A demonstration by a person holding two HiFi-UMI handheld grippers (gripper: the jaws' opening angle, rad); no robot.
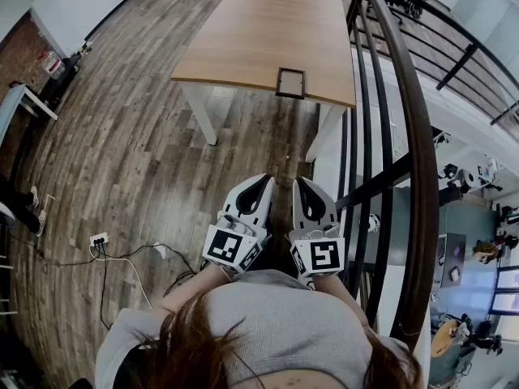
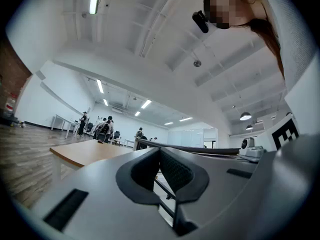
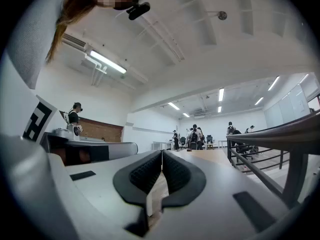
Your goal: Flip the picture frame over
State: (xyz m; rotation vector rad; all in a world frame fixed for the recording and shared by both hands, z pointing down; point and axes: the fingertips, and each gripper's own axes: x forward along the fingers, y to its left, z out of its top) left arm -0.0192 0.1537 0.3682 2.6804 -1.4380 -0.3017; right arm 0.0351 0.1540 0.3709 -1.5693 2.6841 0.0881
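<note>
A small dark picture frame lies flat at the near edge of a light wooden table up ahead. Both grippers are held close to my body, well short of the table. My left gripper is shut with nothing between its pads. My right gripper is shut and empty too. In the left gripper view the closed jaws point level toward the table. The right gripper's closed jaws point the same way in the right gripper view, with the tabletop beyond them.
A dark metal railing curves along the right, close to my right gripper. Wooden floor stretches between me and the table. A white power strip with cables lies on the floor at left. Several people stand far off.
</note>
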